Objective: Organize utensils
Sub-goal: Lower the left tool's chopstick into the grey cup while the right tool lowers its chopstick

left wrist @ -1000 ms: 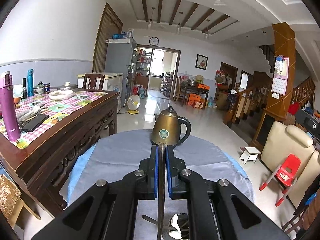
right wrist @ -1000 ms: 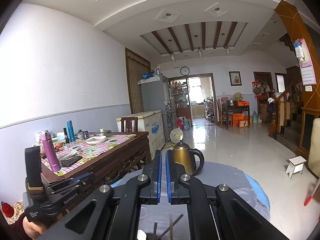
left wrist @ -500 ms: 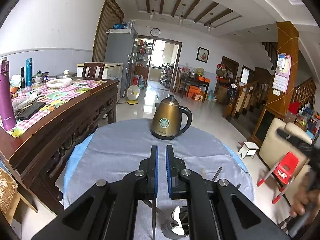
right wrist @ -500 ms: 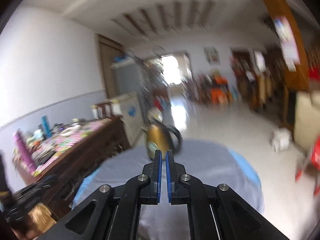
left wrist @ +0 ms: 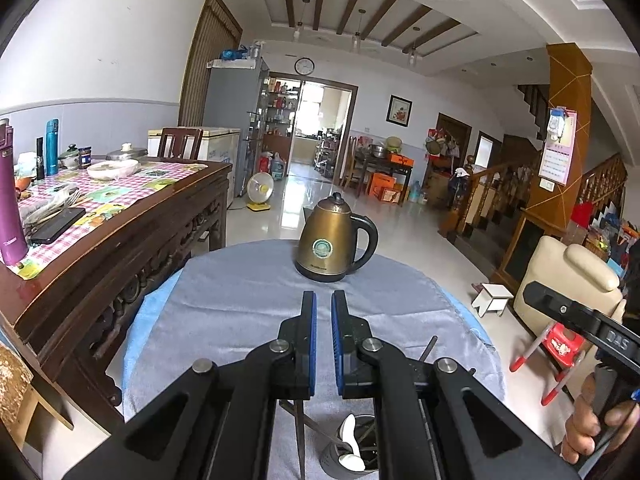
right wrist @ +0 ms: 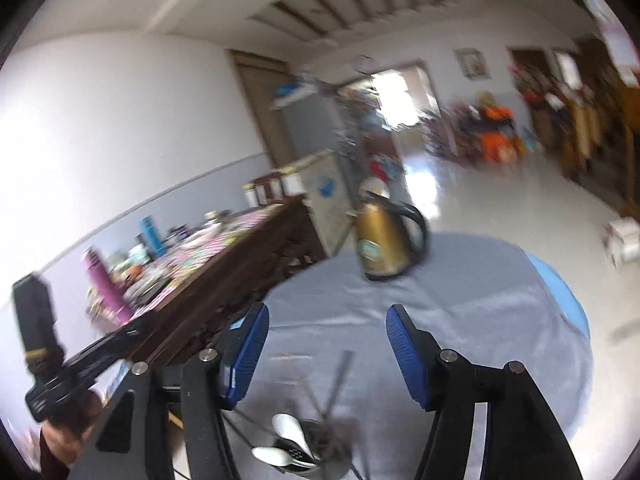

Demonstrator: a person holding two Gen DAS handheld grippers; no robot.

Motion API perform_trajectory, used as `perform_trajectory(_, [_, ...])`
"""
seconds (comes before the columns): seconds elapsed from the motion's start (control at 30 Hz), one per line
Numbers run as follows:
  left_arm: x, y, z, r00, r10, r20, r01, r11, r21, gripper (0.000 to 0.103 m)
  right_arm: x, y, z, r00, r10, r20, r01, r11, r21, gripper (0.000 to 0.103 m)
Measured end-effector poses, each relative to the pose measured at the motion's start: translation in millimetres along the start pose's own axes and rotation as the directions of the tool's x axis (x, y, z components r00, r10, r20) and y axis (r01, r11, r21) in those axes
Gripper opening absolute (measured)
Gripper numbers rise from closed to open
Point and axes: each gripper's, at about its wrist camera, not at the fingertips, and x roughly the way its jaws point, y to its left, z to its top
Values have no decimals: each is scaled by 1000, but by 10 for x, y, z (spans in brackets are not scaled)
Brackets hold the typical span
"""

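Observation:
A grey utensil cup (left wrist: pixel 352 454) stands on the grey cloth of the round table (left wrist: pixel 240 292), with white spoons (left wrist: pixel 348 436) and dark chopsticks in it. It also shows in the blurred right wrist view (right wrist: pixel 304 448). My left gripper (left wrist: pixel 323 300) is above the cup, jaws slightly apart and empty; a thin dark stick (left wrist: pixel 300 436) hangs below them, down beside the cup. My right gripper (right wrist: pixel 326 320) is wide open and empty, above the cup.
A gold electric kettle (left wrist: pixel 334 242) stands at the table's far side. A dark wooden table (left wrist: pixel 120 224) with bottles and dishes is close on the left. A cream armchair (left wrist: pixel 568 280) and red child's chair are at the right.
My left gripper has let go of the thin stick, which dropped toward the cup, and its jaws parted a little. My right gripper swung down over the cup and opened wide.

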Motion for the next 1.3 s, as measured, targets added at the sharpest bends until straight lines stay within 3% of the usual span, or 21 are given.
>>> perform_trajectory(0.03, [-5, 10, -7, 1000, 0, -1, 0, 1000, -4, 7, 40, 133, 8, 1000, 11, -15, -11, 999, -35, 51])
perform_trajectory(0.1, [-12, 57, -18, 1000, -5, -10, 4, 1000, -22, 7, 157, 371, -2, 998, 29, -60, -34, 995, -92, 40])
perform_trajectory(0.2, [-42, 143, -22, 1000, -16, -20, 15, 999, -49, 7, 411, 627, -38, 991, -7, -131, -11, 990, -141, 40])
perform_trajectory(0.33, [-180, 403, 20, 999, -48, -4, 47, 994, -99, 7, 671, 664, -93, 979, -15, -203, -5, 995, -97, 40])
perform_trajectory(0.5, [-180, 665, 32, 999, -49, -23, 46, 992, -117, 22, 891, 627, -159, 962, -28, -273, 12, 998, -62, 40])
perform_trajectory(0.67, [43, 573, 40, 984, -135, -112, 127, 989, -74, 35, 1269, 607, -194, 916, -58, -397, 45, 998, -41, 40])
perform_trajectory(0.77, [195, 459, -6, 961, -216, -172, 210, 976, -47, 44, 1468, 542, -178, 887, -73, -455, 76, 997, -13, 40])
perform_trajectory(0.93, [379, 375, -89, 936, -272, -225, 276, 961, -16, 44, 1663, 422, -140, 849, -81, -522, 105, 994, 17, 40])
perform_trajectory(1.3, [504, 346, -270, 941, -230, -246, 247, 968, 40, 44, 1785, 458, -243, 815, -108, -570, 121, 993, -15, 39])
